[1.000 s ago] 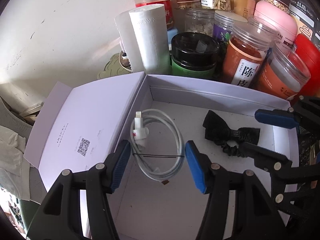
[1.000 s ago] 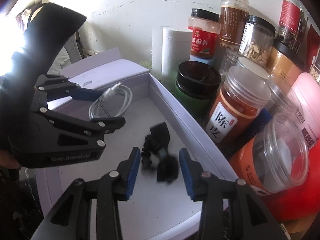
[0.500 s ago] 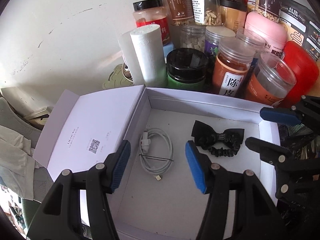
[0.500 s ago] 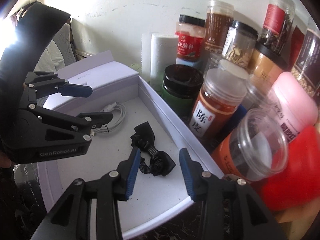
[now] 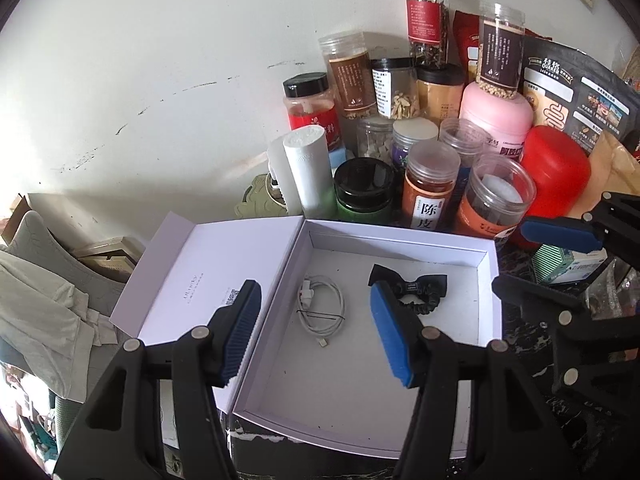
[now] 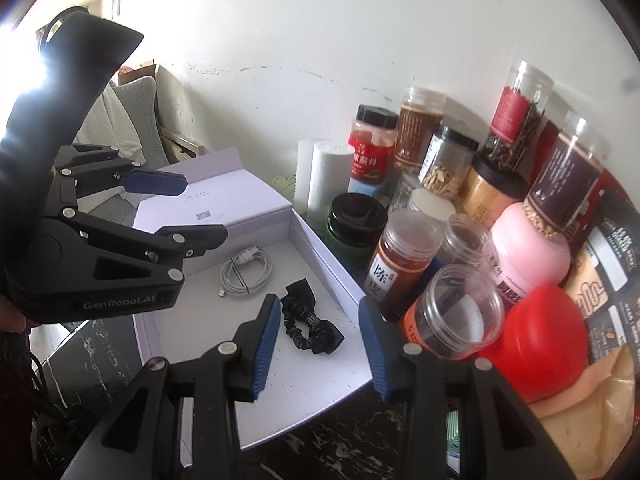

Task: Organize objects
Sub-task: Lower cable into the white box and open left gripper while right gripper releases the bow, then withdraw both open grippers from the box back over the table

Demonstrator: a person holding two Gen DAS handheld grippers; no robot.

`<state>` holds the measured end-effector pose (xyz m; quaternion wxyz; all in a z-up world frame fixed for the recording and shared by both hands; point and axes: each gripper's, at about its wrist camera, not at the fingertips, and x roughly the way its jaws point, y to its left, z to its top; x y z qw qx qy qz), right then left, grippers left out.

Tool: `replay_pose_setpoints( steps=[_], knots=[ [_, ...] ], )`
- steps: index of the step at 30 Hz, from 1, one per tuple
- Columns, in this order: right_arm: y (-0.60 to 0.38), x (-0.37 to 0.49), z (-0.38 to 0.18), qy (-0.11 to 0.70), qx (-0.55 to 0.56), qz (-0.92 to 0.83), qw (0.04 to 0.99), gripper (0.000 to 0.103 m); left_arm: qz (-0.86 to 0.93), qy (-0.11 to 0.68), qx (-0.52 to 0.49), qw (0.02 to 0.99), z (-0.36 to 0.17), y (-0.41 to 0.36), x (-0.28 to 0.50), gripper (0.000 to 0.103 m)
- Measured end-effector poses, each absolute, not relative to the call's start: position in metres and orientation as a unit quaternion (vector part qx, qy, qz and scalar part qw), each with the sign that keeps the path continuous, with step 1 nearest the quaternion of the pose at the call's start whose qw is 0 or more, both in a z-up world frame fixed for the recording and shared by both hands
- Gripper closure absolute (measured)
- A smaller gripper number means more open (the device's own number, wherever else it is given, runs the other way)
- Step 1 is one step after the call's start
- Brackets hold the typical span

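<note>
An open white box (image 5: 400, 240) (image 6: 320, 240) lies on the dark marble top with its lid (image 5: 208, 272) folded out to the left. Inside lie a coiled white cable (image 5: 322, 308) (image 6: 248, 270) and a black bow scrunchie (image 5: 416, 288) (image 6: 312, 320). My left gripper (image 5: 316, 332) is open and empty, held above the box's near half. My right gripper (image 6: 316, 344) is open and empty, above the box's near right corner; it also shows at the right of the left wrist view (image 5: 532, 256).
Several jars stand packed behind the box, among them a black-lidded green jar (image 5: 364, 192), an orange jar (image 5: 430, 188), a pink tub (image 5: 496, 116) and a red container (image 5: 556, 172). A white paper roll (image 5: 306, 172) stands by the wall. Cloth (image 5: 44, 312) lies at the left.
Both grippers have pulled back and up from the box, so the cable and scrunchie look smaller and farther. Both stay open and empty.
</note>
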<state>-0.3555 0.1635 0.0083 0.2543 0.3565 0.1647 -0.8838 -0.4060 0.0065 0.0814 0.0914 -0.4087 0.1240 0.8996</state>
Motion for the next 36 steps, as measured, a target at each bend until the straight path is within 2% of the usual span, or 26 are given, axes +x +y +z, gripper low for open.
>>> replay_pose_setpoints(
  steps=[18,22,27,36],
  knots=[
    [0.182,-0.287,0.069,0.171,0.309,-0.902,0.247,0.063,0.919,0.109,-0.367,0.093,0.154,0.001,-0.316,0.047],
    [0.188,-0.271,0.079,0.172,0.299,-0.906,0.244,0.062,0.924,0.113,-0.354,0.087,0.167,0.001,-0.295,0.037],
    [0.193,-0.251,0.087,0.174,0.288,-0.911,0.239,0.058,0.928,0.108,-0.346,0.088,0.179,-0.001,-0.269,0.035],
    [0.199,-0.208,0.097,0.184,0.267,-0.916,0.236,0.054,0.934,0.107,-0.33,0.086,0.193,-0.001,-0.221,0.024]
  ],
)
